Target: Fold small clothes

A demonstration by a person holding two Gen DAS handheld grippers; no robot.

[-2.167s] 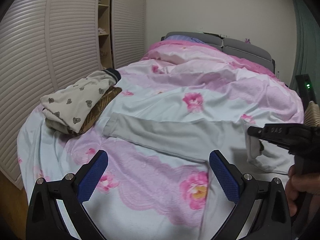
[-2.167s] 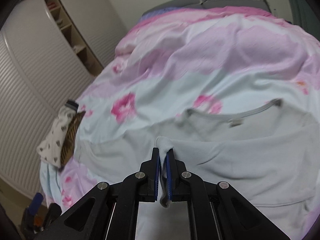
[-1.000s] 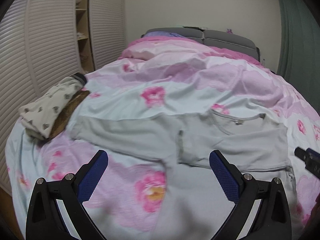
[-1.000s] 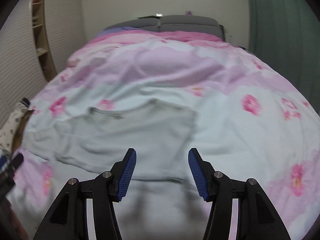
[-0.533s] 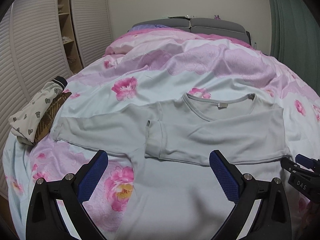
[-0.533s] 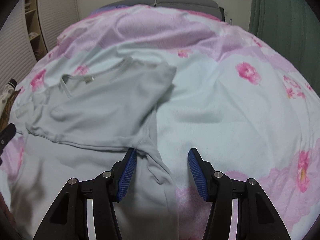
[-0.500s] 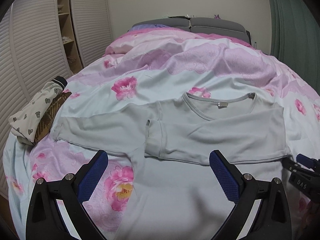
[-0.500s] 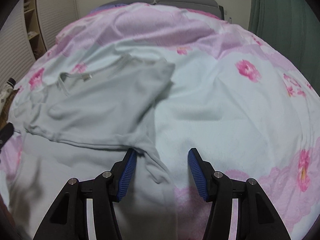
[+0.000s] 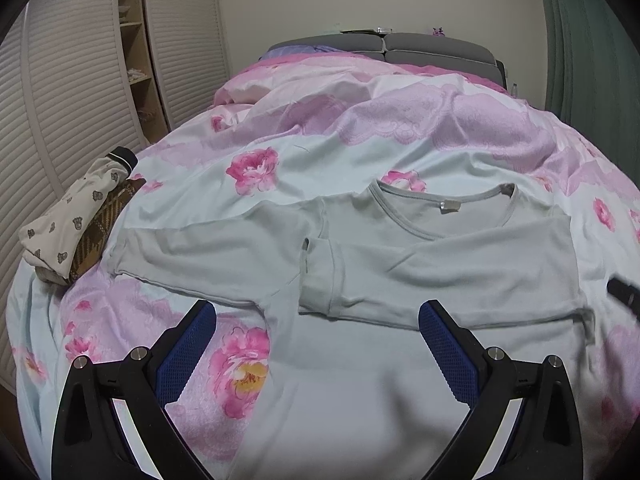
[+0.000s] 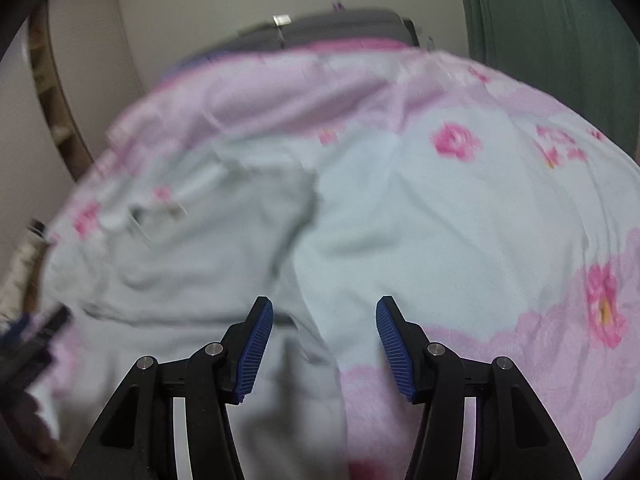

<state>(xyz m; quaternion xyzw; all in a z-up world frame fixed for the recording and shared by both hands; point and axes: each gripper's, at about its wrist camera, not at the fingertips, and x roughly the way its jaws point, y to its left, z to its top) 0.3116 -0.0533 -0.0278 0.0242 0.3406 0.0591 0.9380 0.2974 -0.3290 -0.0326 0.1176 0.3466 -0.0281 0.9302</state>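
Observation:
A pale grey long-sleeved top point(image 9: 360, 360) lies flat on the bed, neck away from me. Its right sleeve point(image 9: 440, 280) is folded across the chest; its left sleeve point(image 9: 200, 252) stretches out to the left. My left gripper point(image 9: 318, 340) is open and empty above the top's lower body. My right gripper point(image 10: 324, 344) is open and empty over the top's right side edge point(image 10: 304, 320); that view is blurred. The right gripper's tip point(image 9: 624, 296) shows at the right edge of the left wrist view.
The bed carries a pink and pale blue flowered duvet point(image 9: 400, 120). A pile of folded patterned clothes point(image 9: 76, 220) lies at the bed's left edge. Slatted wardrobe doors point(image 9: 72, 92) stand at the left, a grey headboard point(image 9: 400, 48) at the far end, a green curtain point(image 10: 560, 32) at the right.
My right gripper let go of the sleeve cuff, laid across the chest, and opened. It then moved to the top's right side. My left gripper swung right, closer over the top, still open.

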